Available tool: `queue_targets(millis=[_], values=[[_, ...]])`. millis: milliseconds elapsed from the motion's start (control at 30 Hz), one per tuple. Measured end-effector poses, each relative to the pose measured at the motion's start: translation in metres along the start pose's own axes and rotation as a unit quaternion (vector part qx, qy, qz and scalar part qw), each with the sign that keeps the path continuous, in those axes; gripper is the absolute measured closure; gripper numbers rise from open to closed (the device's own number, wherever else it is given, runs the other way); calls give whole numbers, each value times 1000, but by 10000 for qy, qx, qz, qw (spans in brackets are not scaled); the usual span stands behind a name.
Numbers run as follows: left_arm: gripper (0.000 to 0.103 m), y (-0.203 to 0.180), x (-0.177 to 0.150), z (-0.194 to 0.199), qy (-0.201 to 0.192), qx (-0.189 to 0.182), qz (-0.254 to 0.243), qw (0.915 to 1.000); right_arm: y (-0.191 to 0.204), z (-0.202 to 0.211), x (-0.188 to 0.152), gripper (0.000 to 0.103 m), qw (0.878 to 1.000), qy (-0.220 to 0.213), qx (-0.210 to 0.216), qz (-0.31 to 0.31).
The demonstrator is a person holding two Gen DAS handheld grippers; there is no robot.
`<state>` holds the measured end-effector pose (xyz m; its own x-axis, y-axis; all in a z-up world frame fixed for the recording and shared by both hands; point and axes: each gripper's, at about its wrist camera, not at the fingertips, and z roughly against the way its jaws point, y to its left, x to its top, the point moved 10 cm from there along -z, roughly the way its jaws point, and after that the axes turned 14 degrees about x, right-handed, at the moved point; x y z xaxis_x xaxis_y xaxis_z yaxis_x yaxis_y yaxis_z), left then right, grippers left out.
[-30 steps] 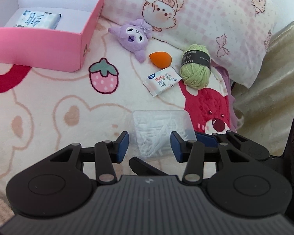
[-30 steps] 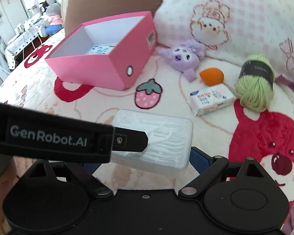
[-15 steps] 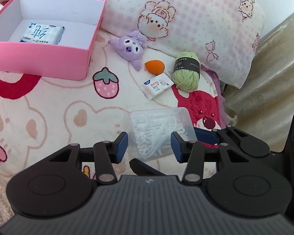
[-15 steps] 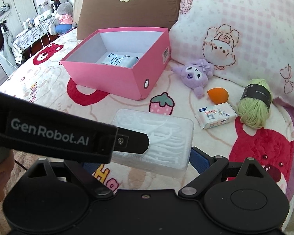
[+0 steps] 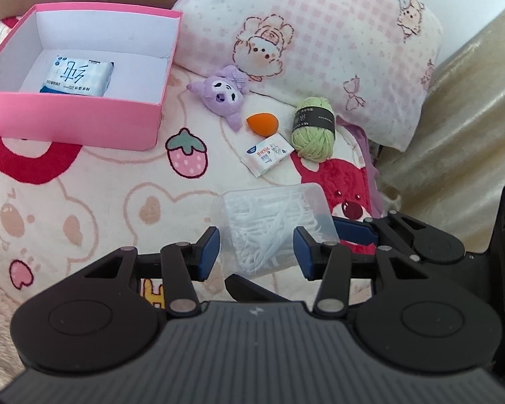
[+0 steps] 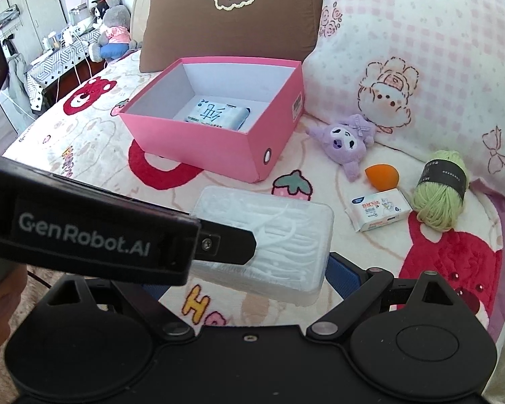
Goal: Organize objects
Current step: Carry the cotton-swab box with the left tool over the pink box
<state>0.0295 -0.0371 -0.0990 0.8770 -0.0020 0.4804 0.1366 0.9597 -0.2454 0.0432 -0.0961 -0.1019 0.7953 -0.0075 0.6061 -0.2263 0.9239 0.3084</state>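
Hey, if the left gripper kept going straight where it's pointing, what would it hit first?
Most likely the clear floss-pick box, lying right ahead of the left gripper; whether they already touch is unclear.

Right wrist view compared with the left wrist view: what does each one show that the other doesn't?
Only the right wrist view shows the brown pillow, the stuffed toys on a distant side table, and the round hole in the pink box's end.

Only the left wrist view shows the golden fabric at the far right.

Both show the pink box holding a tissue pack, the purple plush, orange makeup sponge, green yarn, wipes pack and clear box of floss picks.
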Motion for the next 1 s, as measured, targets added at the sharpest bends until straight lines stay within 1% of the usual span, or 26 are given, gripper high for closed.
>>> queue_targets(millis=[167,267,500,633,833,933,1000], values=[[58,12,6,10,-104,102,-53,9999,12,-2,7,7,9998,22,159,78],[58,17,11,14,-162,75,-26,9998,19,-3,16,7,9997,5,88,230],[57,45,32,21,-303,-145,457,9984,30,-12,40,7,9989,-64,204,423],[57,60,44,19,-388,-119,561,9976,39,-20,57,7,9979,-149,211,596],[56,87,71,13,-584,-11,786,9952,46,-37,89,7,9964,-258,190,782],[56,99,89,9,-661,-42,857,9941,49,-46,104,7,9959,-298,169,834],[56,105,99,5,-650,-162,960,9931,47,-51,115,8,9951,-351,175,907]])
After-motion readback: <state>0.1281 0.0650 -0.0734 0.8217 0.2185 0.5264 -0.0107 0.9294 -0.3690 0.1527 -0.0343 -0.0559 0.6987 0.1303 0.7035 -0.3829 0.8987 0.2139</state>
